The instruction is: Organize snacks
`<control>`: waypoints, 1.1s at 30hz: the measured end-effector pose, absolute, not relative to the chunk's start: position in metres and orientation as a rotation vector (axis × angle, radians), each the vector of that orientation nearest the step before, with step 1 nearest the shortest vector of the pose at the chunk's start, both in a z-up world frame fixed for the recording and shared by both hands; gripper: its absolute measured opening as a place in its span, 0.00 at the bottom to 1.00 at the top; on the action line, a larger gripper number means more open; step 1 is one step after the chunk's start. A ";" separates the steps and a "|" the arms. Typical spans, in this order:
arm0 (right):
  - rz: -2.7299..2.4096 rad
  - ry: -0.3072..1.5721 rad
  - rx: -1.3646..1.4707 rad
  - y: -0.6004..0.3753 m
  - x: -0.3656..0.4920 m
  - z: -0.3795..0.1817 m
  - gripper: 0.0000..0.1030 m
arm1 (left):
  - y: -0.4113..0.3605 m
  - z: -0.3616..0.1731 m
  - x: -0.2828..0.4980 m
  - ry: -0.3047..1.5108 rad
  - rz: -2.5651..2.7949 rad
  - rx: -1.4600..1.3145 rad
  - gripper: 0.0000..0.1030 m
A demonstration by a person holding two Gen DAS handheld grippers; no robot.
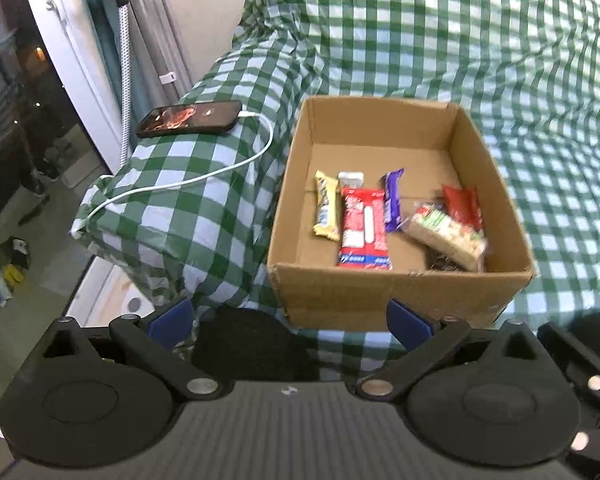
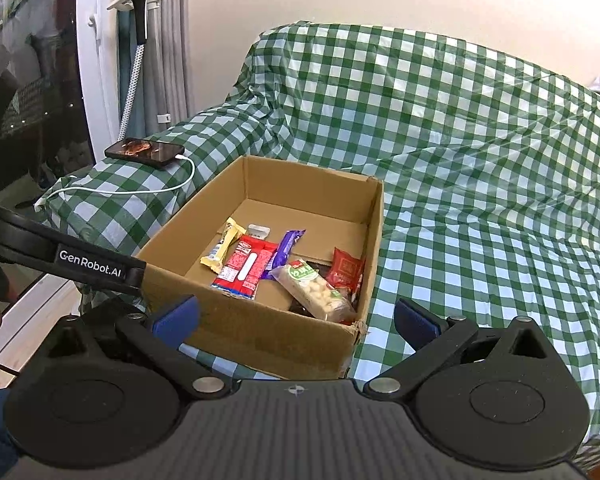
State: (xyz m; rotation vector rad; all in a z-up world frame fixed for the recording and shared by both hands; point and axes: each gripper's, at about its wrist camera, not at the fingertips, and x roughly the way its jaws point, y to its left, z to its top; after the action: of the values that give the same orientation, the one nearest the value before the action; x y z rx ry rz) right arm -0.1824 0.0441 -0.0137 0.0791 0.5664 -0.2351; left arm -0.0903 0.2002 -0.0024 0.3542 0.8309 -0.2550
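Six snack packets lie in the cardboard box (image 1: 400, 280), which stands open-topped on a sofa draped in a green-and-white checked cover (image 1: 500, 80). Inside the box, nearest its left wall, a yellow bar (image 1: 326, 210) lies lengthwise; just beside it is a large red-and-white packet (image 1: 363, 228), whose far end partly hides a small silver-white packet (image 1: 351, 179). Next comes a purple bar (image 1: 393, 201), tilted slightly, and toward the box's right wall a clear packet of pale biscuits with a green label (image 1: 446, 238) lies slantwise, resting partly over a red packet (image 1: 462, 205) behind it. Something dark sits under the biscuit packet near the box's front wall, too hidden to tell. Left of the box, on the covered armrest, a black phone (image 1: 190, 118) lies screen up with a white cable (image 1: 204, 176) plugged into it and trailing off the armrest's edge. The left hand-held gripper (image 1: 290, 318) hovers in front of the box's near wall, its blue-padded fingers (image 1: 170, 320) spread wide and holding nothing. The right hand-held gripper (image 2: 296, 322) hangs near the box's front right corner, likewise spread wide and empty. In the right wrist view, the box (image 2: 260, 332) sits between that gripper's fingers and the sofa back.
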 end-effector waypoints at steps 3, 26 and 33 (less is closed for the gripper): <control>-0.236 0.567 0.080 0.045 -0.182 -0.014 1.00 | 0.201 -0.004 -0.093 0.844 -0.270 0.374 1.00; -0.249 0.587 0.084 0.040 -0.183 -0.021 0.99 | 0.199 -0.008 -0.095 0.844 -0.334 0.372 1.00; -0.247 0.586 0.083 0.041 -0.182 -0.019 0.99 | 0.200 -0.008 -0.096 0.841 -0.337 0.369 1.00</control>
State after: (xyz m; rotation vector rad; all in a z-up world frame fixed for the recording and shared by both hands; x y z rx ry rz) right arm -0.1817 0.0409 -0.0193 0.0829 0.5865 -0.2469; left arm -0.0960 0.1996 -0.0080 0.3686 0.8411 -0.3368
